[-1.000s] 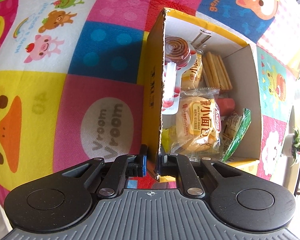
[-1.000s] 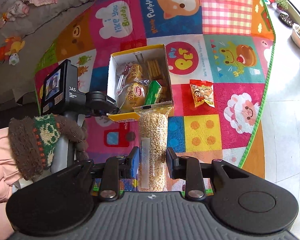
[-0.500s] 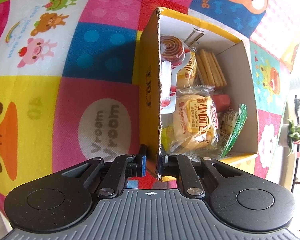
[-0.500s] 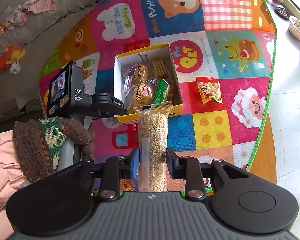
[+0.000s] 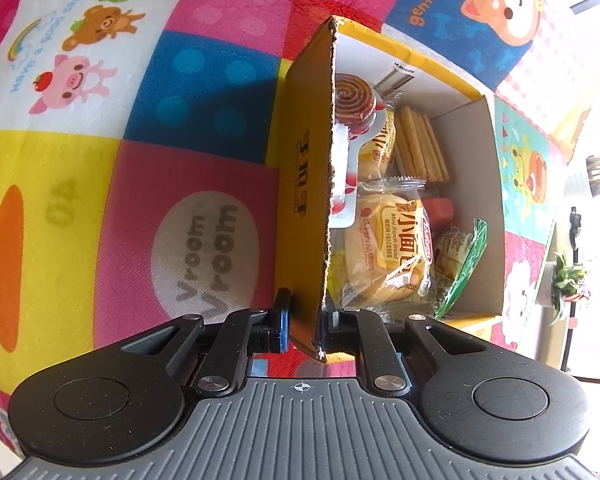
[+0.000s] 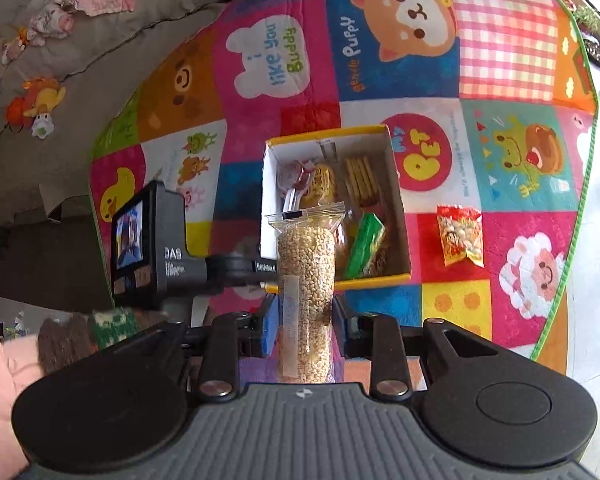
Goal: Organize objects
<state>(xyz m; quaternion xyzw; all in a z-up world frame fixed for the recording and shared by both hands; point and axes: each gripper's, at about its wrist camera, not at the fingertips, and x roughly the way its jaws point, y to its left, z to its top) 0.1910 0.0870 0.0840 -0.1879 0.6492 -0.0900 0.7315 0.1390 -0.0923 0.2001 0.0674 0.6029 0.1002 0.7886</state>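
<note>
While held above the play mat (image 6: pixel 512 60), right claw (image 6: pixel 305 320) pinching zip bag of grain (image 6: pixel 306 264) upright, just short of box (image 6: pixel 400 216). Left claw (image 5: pixel 305 316) clamped on box's near wall, one finger inside, one outside. Box already crowded: bread packets (image 5: pixel 388 252), biscuit sticks (image 5: pixel 418 148), green packet (image 5: pixel 466 264). Red snack packet (image 6: pixel 460 236) lying on mat beside box, not yet packed. Risks: tall bag tipping out or catching the rim for want of free space; thin cardboard wall bending under the left grip.
</note>
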